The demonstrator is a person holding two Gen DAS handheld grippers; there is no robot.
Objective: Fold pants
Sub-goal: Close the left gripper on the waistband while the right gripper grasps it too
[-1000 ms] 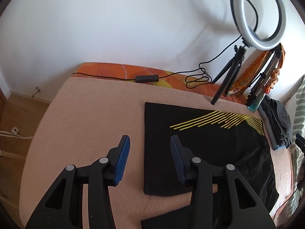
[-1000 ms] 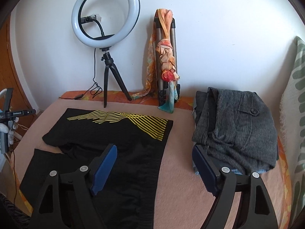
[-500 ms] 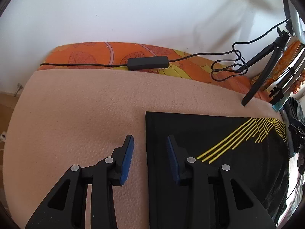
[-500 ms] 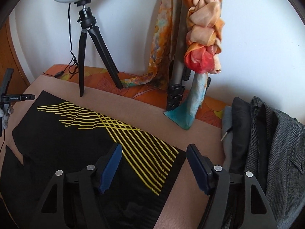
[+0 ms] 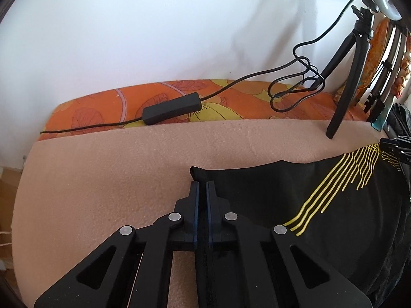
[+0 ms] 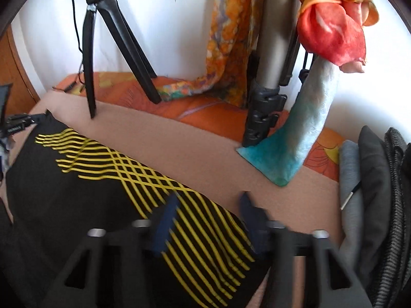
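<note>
The black pants (image 5: 295, 205) with yellow stripes lie flat on a pink blanket (image 5: 102, 169). The left gripper (image 5: 202, 192) is pinched tight on the left corner of the pants. Black cloth runs between its blue pads, and the corner is puckered up a little off the blanket. To the left of that corner the blanket is bare all the way to its rounded edge. Past the far edge of the pants there is a strip of bare blanket too. Then comes an orange flowery sheet (image 5: 231, 102) by the white wall. A black cable with a small box (image 5: 171, 108) lies on that sheet.

The right gripper (image 6: 209, 205) is at the other far corner of the pants. Its jaws have just been closing, and they look blurry. The striped corner sits between them, but there is still a gap, and the pads do not press the cloth yet. Just right of this corner is a thin lane of bare blanket. Beyond it is a pile of gray clothes (image 6: 367, 179). Behind, near the wall, stand a black tripod (image 6: 108, 38) and a gray stand (image 6: 269, 77) with a scarf (image 6: 328, 25) draped on it.
</note>
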